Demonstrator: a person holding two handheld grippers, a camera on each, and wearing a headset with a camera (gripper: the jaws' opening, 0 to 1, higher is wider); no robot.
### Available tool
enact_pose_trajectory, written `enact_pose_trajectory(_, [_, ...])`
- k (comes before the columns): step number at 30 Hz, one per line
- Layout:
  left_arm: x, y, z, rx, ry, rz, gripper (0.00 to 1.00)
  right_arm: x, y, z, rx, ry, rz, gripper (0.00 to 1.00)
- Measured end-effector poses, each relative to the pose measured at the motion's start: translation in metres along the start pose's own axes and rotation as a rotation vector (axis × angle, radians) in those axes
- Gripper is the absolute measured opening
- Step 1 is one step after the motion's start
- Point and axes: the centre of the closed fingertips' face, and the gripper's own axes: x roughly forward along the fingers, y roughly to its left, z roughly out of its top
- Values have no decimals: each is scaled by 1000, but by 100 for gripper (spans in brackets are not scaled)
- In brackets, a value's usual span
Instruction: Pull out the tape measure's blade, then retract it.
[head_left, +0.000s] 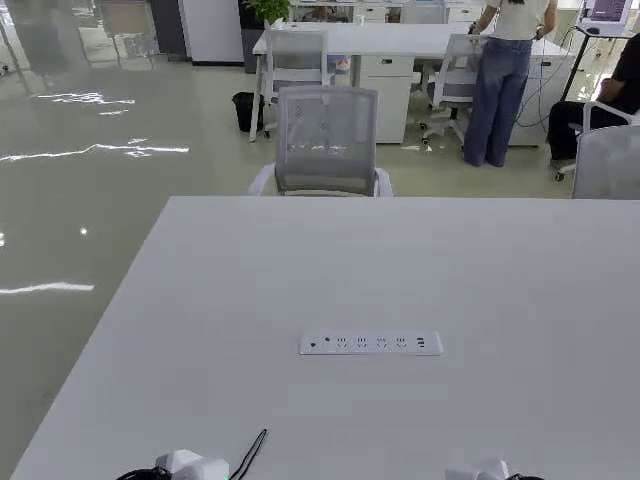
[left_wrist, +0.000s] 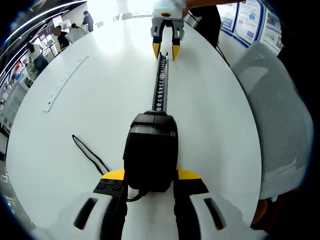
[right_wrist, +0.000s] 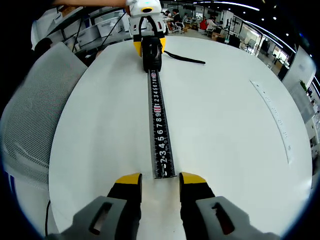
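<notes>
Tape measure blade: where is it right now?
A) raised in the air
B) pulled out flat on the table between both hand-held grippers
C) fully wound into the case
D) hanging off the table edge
B: the blade lies flat on the white table, running from the black case in the left hand-held gripper to the right hand-held gripper.

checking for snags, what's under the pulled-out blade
The blade lies on the white table; the surface right beneath it is covered. The black strap lies beside the case.

I see a white power strip (head_left: 370, 344) lying on the white surface (head_left: 300, 270), with a grey mesh chair (head_left: 326, 140) behind.
</notes>
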Motion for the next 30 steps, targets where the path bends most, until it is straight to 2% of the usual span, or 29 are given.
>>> enact_pose_trajectory(4, [-3, -2, -4, -7, 3, 9, 35, -3, 1, -5, 6, 10, -17, 33])
enact_pose_trajectory(11, [-13, -5, -10, -38, -25, 47, 42, -14, 5, -4, 64, -14, -59, 37])
enact_pose_trajectory(18, [-27, -13, -9, -136, -73, 88, 49, -28, 15, 0, 117, -39, -104, 43])
enact_pose_trajectory(22, [-37, -15, -9, -191, -107, 143, 52, -36, 17, -4, 176, -33, -160, 47])
enact_pose_trajectory(24, [-40, -16, -8, -209, -124, 165, 55, -41, 23, -3, 190, -44, -166, 49])
enact_pose_trajectory(25, [-43, -20, -8, -226, -129, 170, 57, -44, 27, -2, 211, -59, -179, 50])
enact_pose_trajectory(30, [-47, -29, -9, -256, -138, 199, 61, -50, 36, -6, 241, -66, -213, 56])
